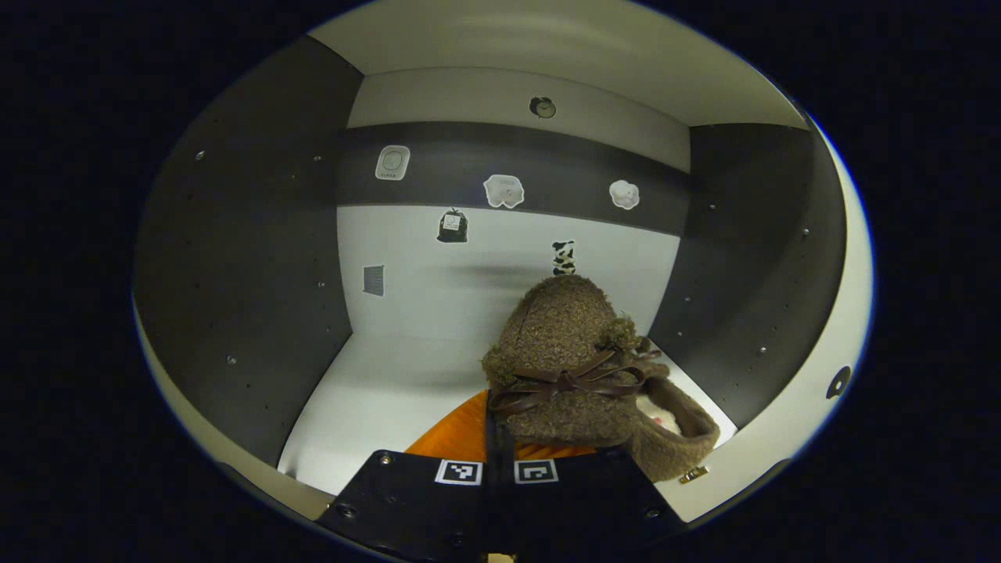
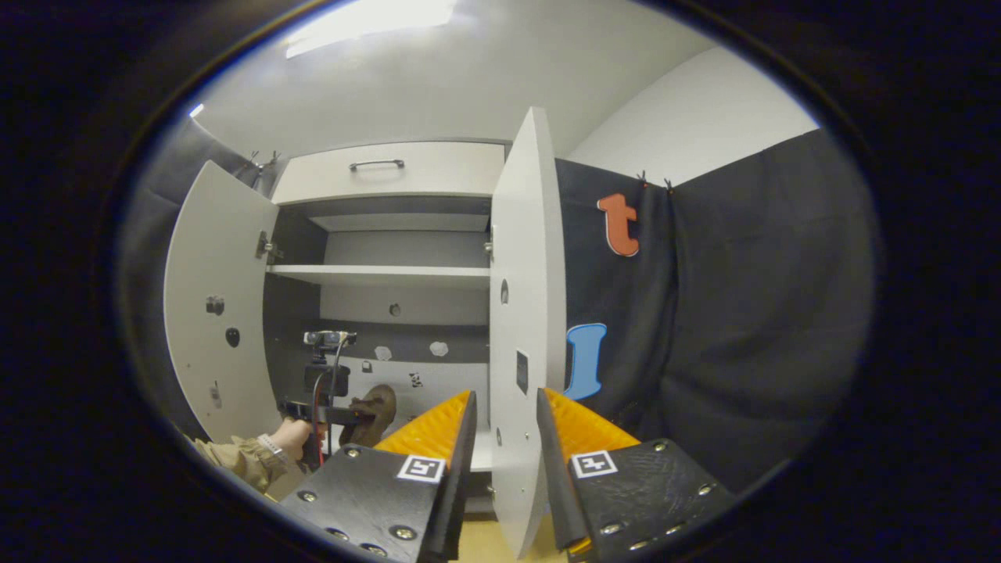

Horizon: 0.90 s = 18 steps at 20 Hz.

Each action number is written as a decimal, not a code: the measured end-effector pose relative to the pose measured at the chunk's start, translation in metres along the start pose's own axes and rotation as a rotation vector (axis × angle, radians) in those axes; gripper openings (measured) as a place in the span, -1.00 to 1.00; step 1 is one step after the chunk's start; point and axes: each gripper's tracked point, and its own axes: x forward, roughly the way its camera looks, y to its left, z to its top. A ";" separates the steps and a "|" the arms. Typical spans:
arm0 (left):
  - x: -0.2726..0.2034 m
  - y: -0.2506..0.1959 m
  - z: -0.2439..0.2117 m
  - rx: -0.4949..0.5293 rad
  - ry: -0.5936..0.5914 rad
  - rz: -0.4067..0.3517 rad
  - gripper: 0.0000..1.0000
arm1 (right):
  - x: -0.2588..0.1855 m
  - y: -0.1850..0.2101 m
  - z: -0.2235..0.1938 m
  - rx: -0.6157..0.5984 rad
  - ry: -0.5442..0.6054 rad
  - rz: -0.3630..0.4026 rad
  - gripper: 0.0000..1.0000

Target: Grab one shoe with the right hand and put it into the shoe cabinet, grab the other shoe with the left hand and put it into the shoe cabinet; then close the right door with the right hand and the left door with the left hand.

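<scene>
Left gripper (image 1: 500,450), fingers clamped on a fuzzy brown shoe (image 1: 575,367), holds it inside the lower compartment of the shoe cabinet (image 1: 235,258), just above the compartment floor (image 1: 375,391), apparently for setting down. Right gripper (image 2: 504,438), fingers apart, straddles the edge of the open right door (image 2: 520,313) without visibly pressing it, a stance suited to swinging it closed. The left door (image 2: 215,313) stands open, giving the shoe-carrying hand (image 2: 293,438) free access.

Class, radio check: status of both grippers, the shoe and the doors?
Left gripper shut on shoe, inside cabinet. Right gripper open, straddling right door edge. Both doors open.
</scene>
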 end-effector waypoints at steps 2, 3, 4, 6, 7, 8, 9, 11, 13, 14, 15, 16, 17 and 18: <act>0.016 0.005 0.001 0.004 0.011 0.019 -0.99 | -0.008 -0.006 0.000 -0.009 -0.003 -0.025 -0.11; 0.022 0.007 -0.001 0.003 0.022 0.026 -0.99 | -0.012 -0.011 0.001 -0.013 -0.005 -0.038 -0.11; 0.026 0.009 -0.003 -0.001 0.034 0.033 -0.99 | -0.014 -0.014 0.001 -0.015 -0.007 -0.051 -0.12; 0.034 0.012 -0.004 -0.007 0.041 0.039 -0.98 | -0.020 -0.018 0.003 -0.013 -0.012 -0.069 -0.12; 0.037 0.013 -0.004 -0.003 0.041 0.045 -0.99 | -0.023 -0.020 0.004 -0.013 -0.013 -0.076 -0.12; 0.040 0.014 -0.005 0.007 0.046 0.050 -0.99 | -0.024 -0.022 0.003 -0.013 -0.012 -0.083 -0.12; 0.042 0.015 -0.008 0.020 0.057 0.056 -0.98 | -0.025 -0.025 0.003 -0.013 -0.012 -0.089 -0.12; 0.047 0.014 -0.010 0.042 0.067 0.061 -0.99 | -0.026 -0.026 0.001 -0.011 -0.008 -0.097 -0.18; 0.051 0.014 -0.012 0.065 0.079 0.066 -0.98 | -0.029 -0.030 0.001 -0.008 -0.008 -0.105 -0.24; 0.054 0.014 -0.014 0.083 0.091 0.071 -0.98 | -0.031 -0.032 0.002 -0.007 -0.008 -0.109 -0.24; 0.056 0.015 -0.016 0.101 0.104 0.080 -0.95 | -0.033 -0.035 0.003 -0.007 -0.011 -0.114 -0.24; 0.059 0.015 -0.018 0.116 0.119 0.085 -0.95 | -0.036 -0.038 0.004 -0.008 -0.016 -0.121 -0.24; 0.062 0.015 -0.022 0.126 0.136 0.086 -0.92 | -0.038 -0.042 0.005 -0.010 -0.020 -0.129 -0.24; 0.064 0.015 -0.027 0.132 0.161 0.088 -0.90 | -0.039 -0.046 0.007 -0.009 -0.022 -0.136 -0.24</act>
